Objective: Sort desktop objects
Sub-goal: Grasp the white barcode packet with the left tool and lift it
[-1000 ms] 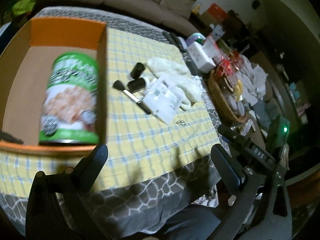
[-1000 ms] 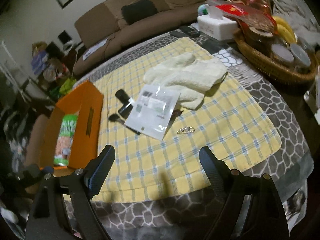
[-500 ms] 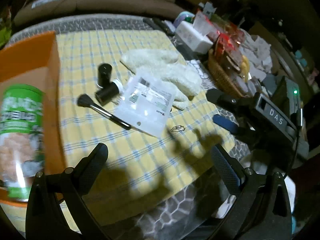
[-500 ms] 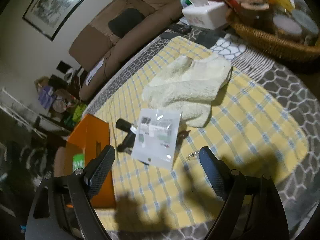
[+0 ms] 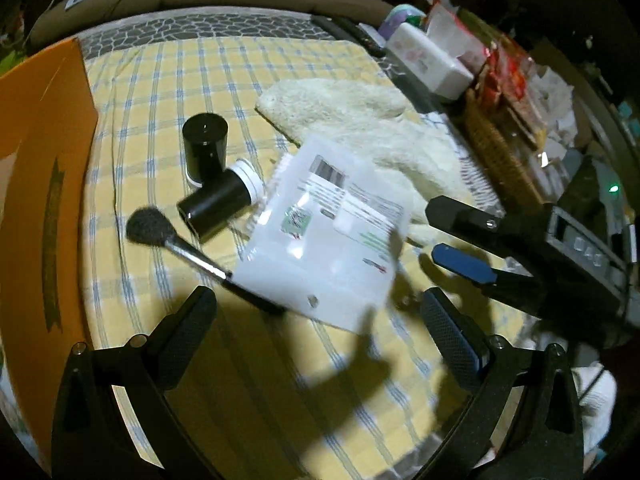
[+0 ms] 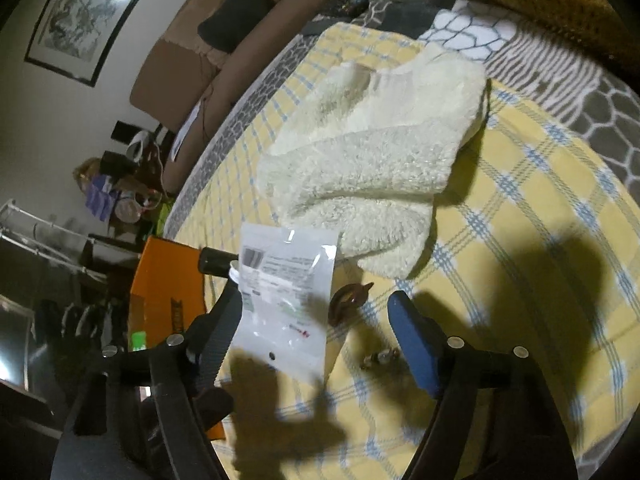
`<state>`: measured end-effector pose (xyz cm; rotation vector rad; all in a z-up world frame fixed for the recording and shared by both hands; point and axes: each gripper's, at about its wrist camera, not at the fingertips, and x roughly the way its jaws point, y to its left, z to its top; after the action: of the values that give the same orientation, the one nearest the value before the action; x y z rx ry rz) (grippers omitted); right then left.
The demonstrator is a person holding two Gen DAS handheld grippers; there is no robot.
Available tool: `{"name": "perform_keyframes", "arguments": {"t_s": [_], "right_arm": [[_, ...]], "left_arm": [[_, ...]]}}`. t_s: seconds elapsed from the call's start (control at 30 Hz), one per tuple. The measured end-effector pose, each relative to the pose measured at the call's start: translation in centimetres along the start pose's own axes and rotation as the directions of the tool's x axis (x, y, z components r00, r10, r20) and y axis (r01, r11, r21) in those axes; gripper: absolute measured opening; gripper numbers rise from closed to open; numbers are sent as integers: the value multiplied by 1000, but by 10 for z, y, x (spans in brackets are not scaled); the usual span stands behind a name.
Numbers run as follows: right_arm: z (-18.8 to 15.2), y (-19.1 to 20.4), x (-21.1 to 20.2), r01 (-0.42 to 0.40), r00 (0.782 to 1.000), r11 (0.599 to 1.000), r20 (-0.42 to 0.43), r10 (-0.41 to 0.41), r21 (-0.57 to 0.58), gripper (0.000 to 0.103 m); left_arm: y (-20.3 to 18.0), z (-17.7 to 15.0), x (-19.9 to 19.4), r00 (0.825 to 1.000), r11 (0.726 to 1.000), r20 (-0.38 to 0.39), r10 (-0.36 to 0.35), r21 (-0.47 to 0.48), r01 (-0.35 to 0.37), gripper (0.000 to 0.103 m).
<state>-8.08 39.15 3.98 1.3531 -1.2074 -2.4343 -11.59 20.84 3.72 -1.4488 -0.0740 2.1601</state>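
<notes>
On the yellow plaid cloth lie a white plastic pouch (image 5: 332,236), a makeup brush (image 5: 176,246), two black bottles, one upright (image 5: 205,144) and one lying (image 5: 218,200), and a cream fluffy towel (image 5: 360,120). My left gripper (image 5: 316,328) is open and empty, just short of the pouch. My right gripper (image 6: 316,332) is open and empty over the pouch (image 6: 284,300), a brown hair clip (image 6: 348,304) and a small metal trinket (image 6: 380,358). It also shows in the left wrist view (image 5: 456,236). The orange box (image 5: 36,168) stands at the left.
A wicker basket (image 5: 500,152) of packets and a white tissue box (image 5: 428,60) stand at the right. A remote (image 5: 352,36) lies at the cloth's far edge. A brown sofa (image 6: 208,52) is behind the table. The green can (image 6: 138,340) peeks from the box.
Both grippers moved forward and down toward the pouch. The left view swung right, so the can in the box left that view. The right gripper now hovers close over the pouch and clip.
</notes>
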Motion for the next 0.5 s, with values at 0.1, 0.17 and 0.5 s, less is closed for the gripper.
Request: {"name": "perform_keyframes", "arguments": {"t_s": [0.1, 0.17, 0.5], "right_arm": [[2, 0, 4, -34, 999, 999, -10, 34, 5, 76], [2, 0, 5, -51, 999, 999, -11, 51, 14, 76], [1, 4, 18, -125, 991, 991, -42, 128, 56, 62]], "left_arm": [[3, 8, 7, 999, 1000, 24, 28, 2, -28, 102], [5, 15, 13, 999, 1000, 23, 24, -10, -23, 102], [7, 26, 33, 1000, 999, -1, 22, 29, -22, 101]]}}
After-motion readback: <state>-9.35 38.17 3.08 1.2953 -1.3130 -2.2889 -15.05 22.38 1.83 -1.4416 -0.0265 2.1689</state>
